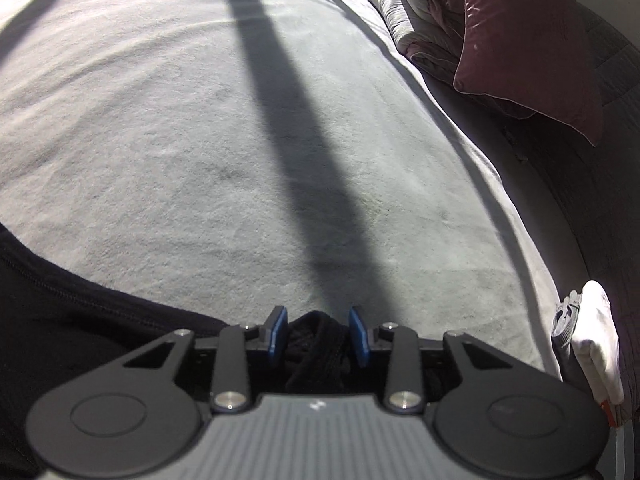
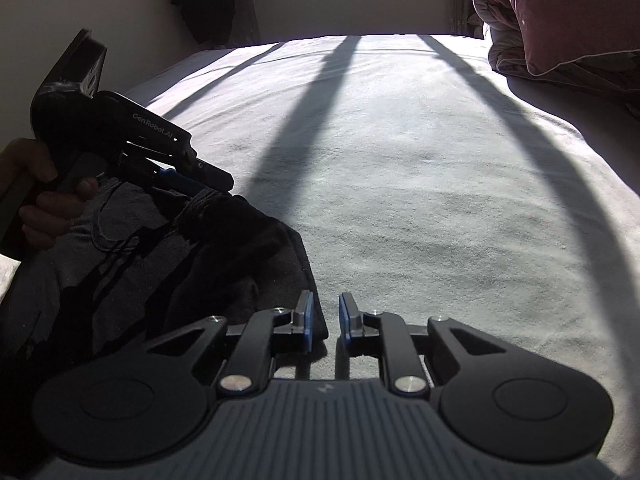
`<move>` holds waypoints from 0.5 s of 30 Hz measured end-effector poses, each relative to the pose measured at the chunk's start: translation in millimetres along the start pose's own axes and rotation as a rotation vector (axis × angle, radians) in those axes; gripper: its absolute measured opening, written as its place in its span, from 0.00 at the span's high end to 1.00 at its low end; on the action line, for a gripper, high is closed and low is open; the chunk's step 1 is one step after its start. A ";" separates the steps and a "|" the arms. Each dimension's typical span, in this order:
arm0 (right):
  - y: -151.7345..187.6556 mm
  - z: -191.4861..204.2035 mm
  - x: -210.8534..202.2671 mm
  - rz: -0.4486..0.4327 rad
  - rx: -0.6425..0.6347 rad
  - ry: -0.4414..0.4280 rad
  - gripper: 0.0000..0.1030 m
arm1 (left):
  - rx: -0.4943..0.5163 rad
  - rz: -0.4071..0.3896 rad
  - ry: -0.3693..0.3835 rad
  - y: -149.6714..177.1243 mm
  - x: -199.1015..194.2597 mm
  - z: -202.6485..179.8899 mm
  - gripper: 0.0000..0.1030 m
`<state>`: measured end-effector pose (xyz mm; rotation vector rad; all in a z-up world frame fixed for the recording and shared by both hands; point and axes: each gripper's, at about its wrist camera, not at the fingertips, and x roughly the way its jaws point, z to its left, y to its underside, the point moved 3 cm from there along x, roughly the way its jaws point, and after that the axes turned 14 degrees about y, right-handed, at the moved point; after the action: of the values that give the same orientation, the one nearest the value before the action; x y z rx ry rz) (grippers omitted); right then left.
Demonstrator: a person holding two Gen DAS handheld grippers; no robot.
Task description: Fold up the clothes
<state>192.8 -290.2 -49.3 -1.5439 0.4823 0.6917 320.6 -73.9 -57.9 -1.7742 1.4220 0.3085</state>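
Dark garment [image 1: 316,344] bunched between jaws, grip unclear.

Left gripper [image 1: 318,336], black arms, blue pads, low in view. Bunch of black knit cloth [image 1: 316,344] sits between pads; pads look close against it. More black cloth spreads at left. Big pale grey bedsheet [image 1: 180,140] ahead, dark shadow stripe across. Dark red pillow [image 1: 528,40] and rolled pale quilt [image 1: 420,12] top right.
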 end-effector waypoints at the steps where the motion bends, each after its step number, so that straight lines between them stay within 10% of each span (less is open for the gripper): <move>1: -0.3 1.3 -0.1 0.000 0.001 -0.010 0.82 | -0.006 0.005 0.004 -0.1 1.5 -0.8 0.73; 9: 5.3 11.3 5.1 0.033 -0.074 0.024 0.71 | -0.020 -0.065 0.018 0.0 8.0 -1.7 0.98; 11: 8.5 18.9 0.2 0.011 -0.139 -0.009 0.97 | -0.022 -0.117 0.040 -0.7 5.0 -1.1 0.98; 15: 4.1 15.8 -4.5 -0.046 -0.148 0.076 0.97 | -0.065 -0.253 0.100 -2.6 -3.3 3.8 0.98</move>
<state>184.6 -275.5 -49.3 -1.7194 0.4593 0.6472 323.0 -68.8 -57.1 -2.0220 1.2488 0.1353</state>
